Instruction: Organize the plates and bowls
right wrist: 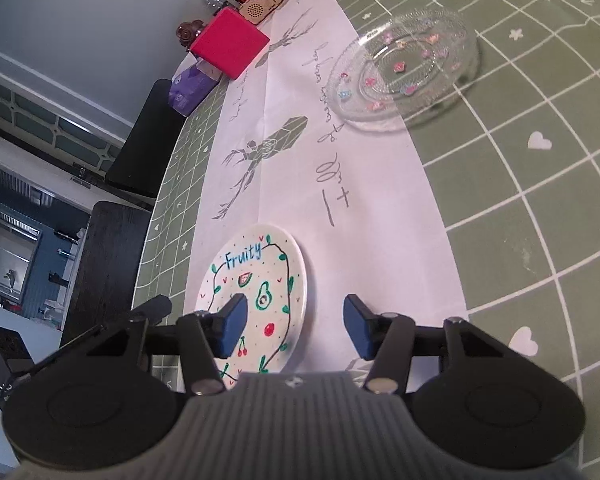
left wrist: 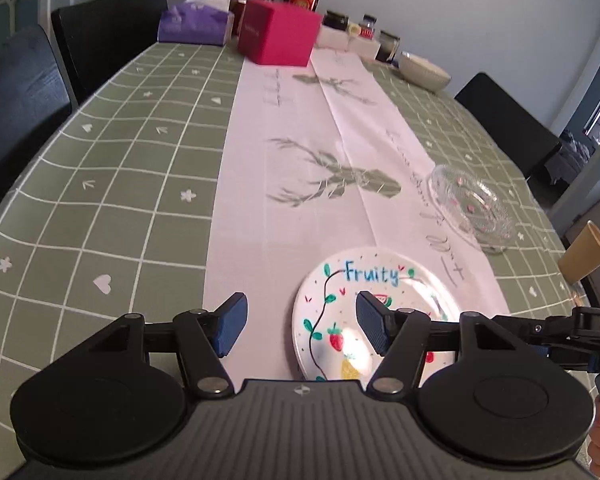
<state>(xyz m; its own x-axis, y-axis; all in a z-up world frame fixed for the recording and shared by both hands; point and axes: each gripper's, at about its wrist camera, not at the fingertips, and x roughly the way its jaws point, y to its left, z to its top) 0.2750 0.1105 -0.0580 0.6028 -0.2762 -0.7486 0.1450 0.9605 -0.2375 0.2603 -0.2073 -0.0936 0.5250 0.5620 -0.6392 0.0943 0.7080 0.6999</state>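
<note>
Now, from the left: the left gripper (left wrist: 302,326) hung over the pale runner (left wrist: 292,184) with its jaws apart and nothing between them — the right-hand blue pad (left wrist: 374,326) sat in front of the painted "Fruity" plate (left wrist: 380,280), the other over bare cloth. That plate lay flat on the runner, near the table's front edge. Further right, well apart from it, a clear glass dish (right wrist: 404,68) with small coloured flowers straddled the runner's edge and the green checked tablecloth (right wrist: 540,208). A pale bowl (left wrist: 424,70) waited at the far end, near the jars. The right gripper (right wrist: 296,330) was likewise open and empty, its left pad over the plate's painted face, its right pad over the runner.

Handling, by my reckoning: the plate looked glazed ceramic — stiff, slick, breakable, and flat to the cloth. The rim is the only purchase; a pinch across the near edge would serve best. The glass dish probably wants gentler handling.
</note>
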